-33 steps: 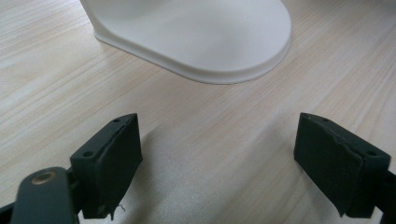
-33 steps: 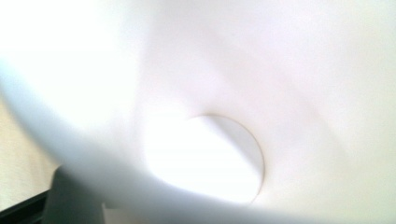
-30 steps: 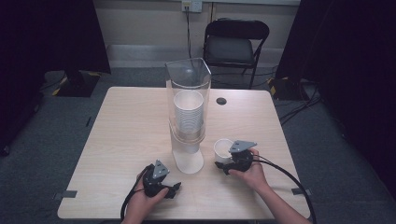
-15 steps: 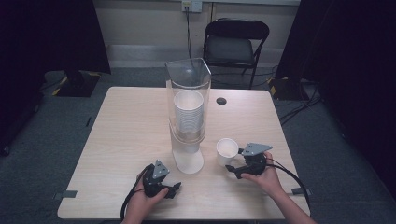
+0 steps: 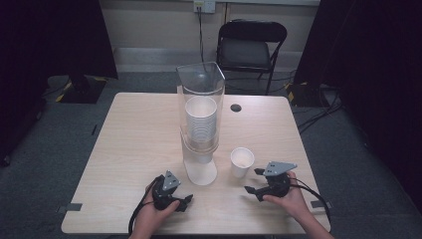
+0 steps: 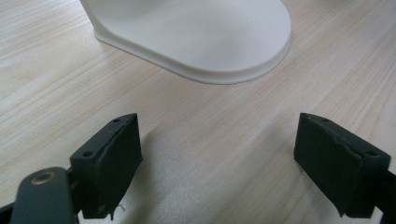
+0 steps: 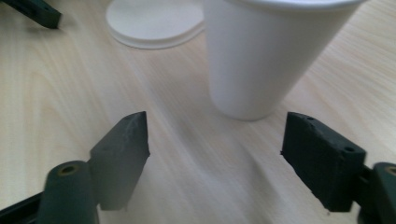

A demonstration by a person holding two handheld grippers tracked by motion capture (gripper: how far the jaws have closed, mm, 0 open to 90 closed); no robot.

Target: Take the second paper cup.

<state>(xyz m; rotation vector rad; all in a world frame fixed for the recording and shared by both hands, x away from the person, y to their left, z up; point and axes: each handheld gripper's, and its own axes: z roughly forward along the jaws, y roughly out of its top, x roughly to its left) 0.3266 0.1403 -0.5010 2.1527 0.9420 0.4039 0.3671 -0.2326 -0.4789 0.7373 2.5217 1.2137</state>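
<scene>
Left gripper (image 5: 185, 201) and right gripper (image 5: 255, 182) rest low on table (image 5: 129, 149), jaws wide, holding nothing. Paper cup (image 5: 242, 163) stands upright just ahead of right gripper, apart from it. Cup dispenser (image 5: 200, 124) with stacked cups stands between them, mid-table. Chair (image 5: 251, 47) beyond.

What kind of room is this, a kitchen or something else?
Probably not a kitchen; more likely a lab or recording room. A lone pale wooden table stands on grey carpet, with black curtains around, a black folding chair by the wall, and a clear plastic cup dispenser on the table.
</scene>
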